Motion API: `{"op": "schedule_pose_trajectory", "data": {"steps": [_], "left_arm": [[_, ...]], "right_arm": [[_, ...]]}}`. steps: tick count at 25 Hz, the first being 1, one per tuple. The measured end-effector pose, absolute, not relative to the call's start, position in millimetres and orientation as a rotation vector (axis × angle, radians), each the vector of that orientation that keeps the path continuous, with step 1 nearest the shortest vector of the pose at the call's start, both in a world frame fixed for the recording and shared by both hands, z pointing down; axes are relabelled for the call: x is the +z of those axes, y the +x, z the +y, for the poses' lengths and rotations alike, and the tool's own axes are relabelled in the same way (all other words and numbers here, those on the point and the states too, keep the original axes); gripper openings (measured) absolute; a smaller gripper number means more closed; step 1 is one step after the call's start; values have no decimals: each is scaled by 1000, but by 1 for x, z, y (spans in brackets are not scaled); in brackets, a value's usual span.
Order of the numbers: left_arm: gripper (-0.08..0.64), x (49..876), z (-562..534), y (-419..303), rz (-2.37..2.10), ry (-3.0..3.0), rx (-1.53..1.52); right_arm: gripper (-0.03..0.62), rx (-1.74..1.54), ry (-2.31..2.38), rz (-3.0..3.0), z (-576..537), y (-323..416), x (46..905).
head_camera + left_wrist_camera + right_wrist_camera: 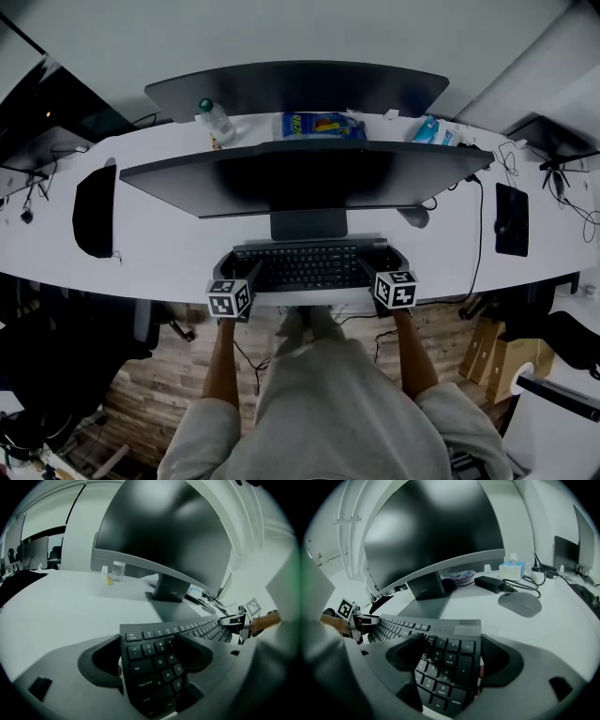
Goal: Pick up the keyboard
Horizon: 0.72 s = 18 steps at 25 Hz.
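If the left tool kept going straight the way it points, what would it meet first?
The keyboard: its left end lies between the open jaws of the left tool, so pushing on would likely strike it, then the desk beneath. The remaining gap is unclear.

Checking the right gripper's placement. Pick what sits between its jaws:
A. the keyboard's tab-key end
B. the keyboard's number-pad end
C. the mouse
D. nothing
B: in the right gripper view, the right gripper straddles the end of the keyboard that carries the number keys, while the mouse lies well apart from it.
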<state>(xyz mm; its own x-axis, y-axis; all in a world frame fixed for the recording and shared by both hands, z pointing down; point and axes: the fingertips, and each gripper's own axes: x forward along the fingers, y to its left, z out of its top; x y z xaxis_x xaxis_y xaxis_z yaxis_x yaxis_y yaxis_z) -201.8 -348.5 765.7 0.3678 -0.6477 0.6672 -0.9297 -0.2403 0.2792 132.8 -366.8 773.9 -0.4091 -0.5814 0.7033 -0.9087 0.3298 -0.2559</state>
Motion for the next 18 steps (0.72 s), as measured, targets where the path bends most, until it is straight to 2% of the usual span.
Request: {"op": "schedule_pose_trajectory", "data": {"steps": [18], "left_arm": [[334,684,-369,-202,-1492,2119,397]], "right_arm": [[371,725,1445,-2230,-376,133,698]]}}
